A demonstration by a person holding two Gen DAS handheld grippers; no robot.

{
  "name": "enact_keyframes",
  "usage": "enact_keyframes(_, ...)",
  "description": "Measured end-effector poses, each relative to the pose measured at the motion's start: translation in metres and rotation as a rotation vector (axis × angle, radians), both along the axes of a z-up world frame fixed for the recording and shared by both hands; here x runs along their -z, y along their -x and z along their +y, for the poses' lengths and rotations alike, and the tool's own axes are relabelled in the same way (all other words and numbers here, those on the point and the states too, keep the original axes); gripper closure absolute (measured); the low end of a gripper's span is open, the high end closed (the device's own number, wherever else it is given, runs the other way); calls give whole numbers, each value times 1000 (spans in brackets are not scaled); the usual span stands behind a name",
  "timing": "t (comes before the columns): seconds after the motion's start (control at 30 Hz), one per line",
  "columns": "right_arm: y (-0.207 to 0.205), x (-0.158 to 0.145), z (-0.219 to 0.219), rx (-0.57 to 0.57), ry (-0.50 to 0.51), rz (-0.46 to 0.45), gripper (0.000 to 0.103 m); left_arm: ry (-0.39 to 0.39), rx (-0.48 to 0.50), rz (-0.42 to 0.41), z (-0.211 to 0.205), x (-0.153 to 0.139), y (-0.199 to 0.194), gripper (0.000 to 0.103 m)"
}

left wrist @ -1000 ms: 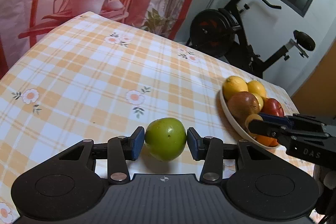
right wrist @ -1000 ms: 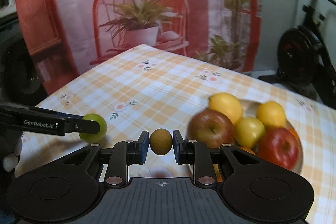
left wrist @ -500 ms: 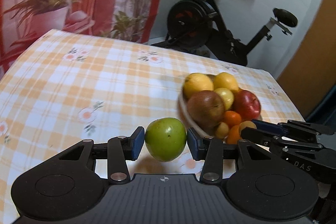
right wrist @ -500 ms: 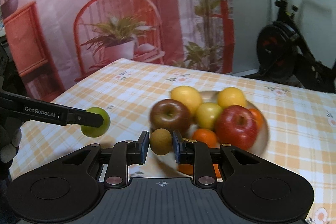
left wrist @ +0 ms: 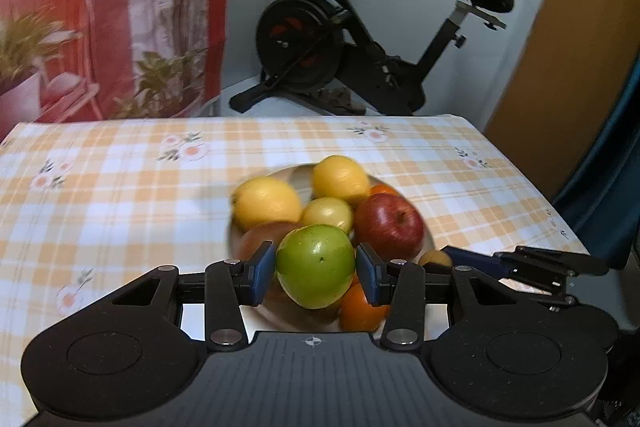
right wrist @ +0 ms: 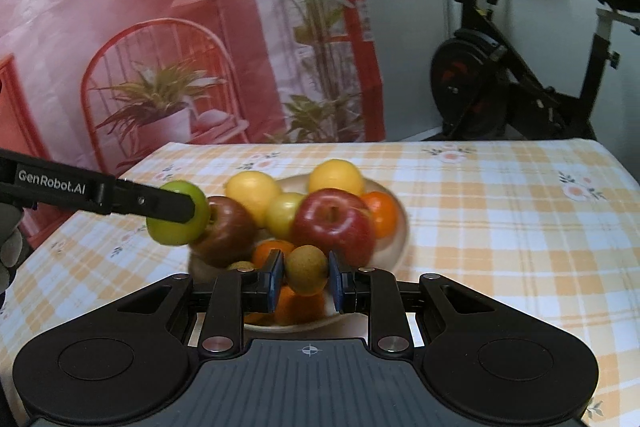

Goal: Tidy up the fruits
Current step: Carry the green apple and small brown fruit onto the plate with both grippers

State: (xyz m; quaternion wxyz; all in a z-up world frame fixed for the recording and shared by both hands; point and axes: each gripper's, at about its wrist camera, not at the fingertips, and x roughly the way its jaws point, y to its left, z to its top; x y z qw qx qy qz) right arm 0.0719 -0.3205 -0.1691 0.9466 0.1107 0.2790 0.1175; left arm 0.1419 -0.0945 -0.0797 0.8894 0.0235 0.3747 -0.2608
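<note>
My left gripper (left wrist: 316, 271) is shut on a green apple (left wrist: 315, 266) and holds it above the near side of a white fruit plate (left wrist: 425, 233). The plate carries lemons (left wrist: 266, 201), a red apple (left wrist: 389, 230), a brownish apple and oranges. My right gripper (right wrist: 306, 277) is shut on a small brown kiwi-like fruit (right wrist: 305, 269) over the plate's near edge (right wrist: 394, 247). In the right wrist view the left gripper (right wrist: 176, 209) comes in from the left with the green apple (right wrist: 170, 229) beside the brownish apple (right wrist: 228, 231). The right gripper (left wrist: 448, 263) shows at lower right in the left wrist view.
The table has an orange-and-white checked cloth (left wrist: 120, 187) with flower prints. An exercise bike (left wrist: 360, 47) stands behind the table. A red printed backdrop (right wrist: 160, 47) hangs at the back left. The table's right edge (left wrist: 520, 163) lies close to the plate.
Both grippers have moved in over the plate with their fruit. The green apple came from the left to above the plate's near side. The small brown fruit now hangs over the plate's near edge.
</note>
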Motion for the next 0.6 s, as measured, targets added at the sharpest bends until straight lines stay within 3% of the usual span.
enact_keyframes(0.6,-6,17,-13,14,-19,2,81,-82,54,28,-44,15,-20,56)
